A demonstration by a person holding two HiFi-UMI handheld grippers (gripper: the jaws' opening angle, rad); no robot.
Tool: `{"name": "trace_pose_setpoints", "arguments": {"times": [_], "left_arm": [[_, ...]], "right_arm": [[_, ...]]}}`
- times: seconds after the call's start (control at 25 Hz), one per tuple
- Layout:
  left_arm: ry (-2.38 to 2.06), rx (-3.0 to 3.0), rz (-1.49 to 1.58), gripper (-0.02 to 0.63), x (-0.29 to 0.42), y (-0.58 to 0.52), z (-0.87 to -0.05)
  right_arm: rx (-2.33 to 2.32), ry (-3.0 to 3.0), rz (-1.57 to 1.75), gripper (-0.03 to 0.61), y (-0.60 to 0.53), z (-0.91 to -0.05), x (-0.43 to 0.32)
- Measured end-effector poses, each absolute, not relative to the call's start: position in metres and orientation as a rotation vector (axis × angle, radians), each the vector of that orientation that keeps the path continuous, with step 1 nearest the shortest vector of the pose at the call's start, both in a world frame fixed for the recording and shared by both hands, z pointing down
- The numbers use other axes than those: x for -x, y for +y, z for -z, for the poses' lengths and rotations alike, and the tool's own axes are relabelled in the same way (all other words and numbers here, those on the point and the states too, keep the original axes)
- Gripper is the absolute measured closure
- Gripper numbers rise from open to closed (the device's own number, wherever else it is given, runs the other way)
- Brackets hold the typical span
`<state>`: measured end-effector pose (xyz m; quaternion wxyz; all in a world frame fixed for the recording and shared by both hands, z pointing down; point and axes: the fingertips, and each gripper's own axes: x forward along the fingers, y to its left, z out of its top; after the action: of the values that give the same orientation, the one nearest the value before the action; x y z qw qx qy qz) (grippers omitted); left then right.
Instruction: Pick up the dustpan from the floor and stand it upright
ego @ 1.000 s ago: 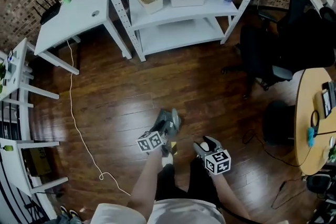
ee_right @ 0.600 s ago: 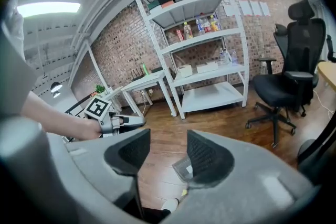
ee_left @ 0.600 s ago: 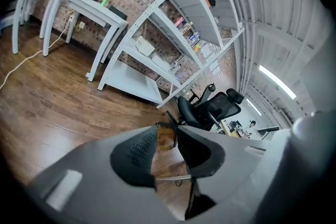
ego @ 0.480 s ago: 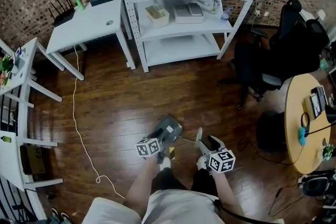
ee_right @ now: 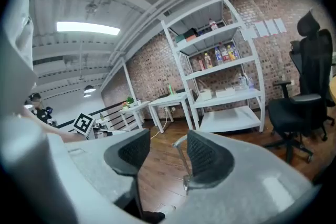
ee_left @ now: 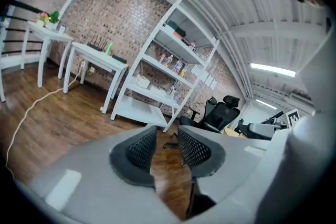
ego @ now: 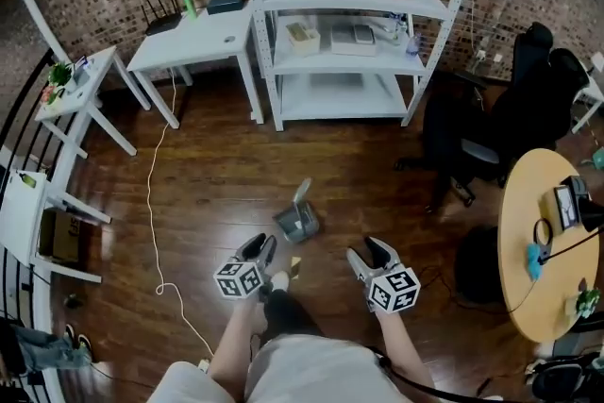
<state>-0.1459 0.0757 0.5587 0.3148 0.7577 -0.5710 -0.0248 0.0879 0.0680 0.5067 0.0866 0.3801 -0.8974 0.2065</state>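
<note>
The dustpan stands upright on the wooden floor with its handle up. It is ahead of both pairs of jaws, between them, and touches neither. The left gripper has its jaws slightly apart and opening, with nothing between them. The right gripper has its jaws apart and empty, and the dustpan's handle shows beyond the gap.

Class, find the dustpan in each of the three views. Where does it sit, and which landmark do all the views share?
Head view: dustpan stands on the wooden floor, picture centre, handle up.
Left gripper view: not in it.
Right gripper view: only its handle and a bit of pan show, low centre, against the right-hand jaw.
Shared landmark: white shelving unit by the brick wall.
</note>
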Motion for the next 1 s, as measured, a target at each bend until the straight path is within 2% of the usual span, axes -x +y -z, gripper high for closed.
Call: {"name": "trace_pose_setpoints", "arguments": {"times": [0.2, 0.28, 0.32, 0.36, 0.4, 0.48, 0.56, 0.64, 0.92, 1.0], "left_arm": [[-1.759, -2.126, 0.086, 0.456, 0.052, 0.174, -0.474], [-1.784, -2.160, 0.043, 0.422, 0.007, 0.207, -0.449], [-1.805, -2.179, 0.003, 0.417, -0.010, 0.225, -0.437], [-1.849, -2.196, -0.040, 0.416, -0.022, 0.242, -0.423], [-1.912, -2.211, -0.077, 0.402, -0.030, 0.256, -0.407], [-2.065, -2.231, -0.122, 0.347, -0.035, 0.279, -0.375], [-2.191, -2.242, -0.131, 0.287, -0.032, 0.298, -0.353], [-2.232, -2.239, -0.094, 0.274, -0.028, 0.313, -0.343], [-2.262, -2.192, -0.043, 0.272, -0.016, 0.370, -0.335], [-2.315, -2.211, -0.060, 0.303, -0.010, 0.379, -0.327]], "right_arm": [[-1.031, -2.808, -0.464, 0.370, 0.151, -0.459, -0.158], [-1.057, -2.829, -0.408, 0.369, 0.175, -0.435, -0.184], [-1.089, -2.836, -0.361, 0.348, 0.188, -0.421, -0.194], [-1.124, -2.842, -0.289, 0.254, 0.198, -0.406, -0.202], [-1.153, -2.847, -0.202, 0.191, 0.208, -0.389, -0.207], [-1.186, -2.844, -0.055, 0.158, 0.223, -0.360, -0.211], [-1.217, -2.803, 0.023, 0.156, 0.235, -0.345, -0.211], [-1.253, -2.735, 0.044, 0.158, 0.245, -0.344, -0.206], [-1.143, -2.735, 0.067, 0.160, 0.298, -0.338, -0.169], [-1.130, -2.735, 0.075, 0.161, 0.304, -0.335, -0.164]]}}
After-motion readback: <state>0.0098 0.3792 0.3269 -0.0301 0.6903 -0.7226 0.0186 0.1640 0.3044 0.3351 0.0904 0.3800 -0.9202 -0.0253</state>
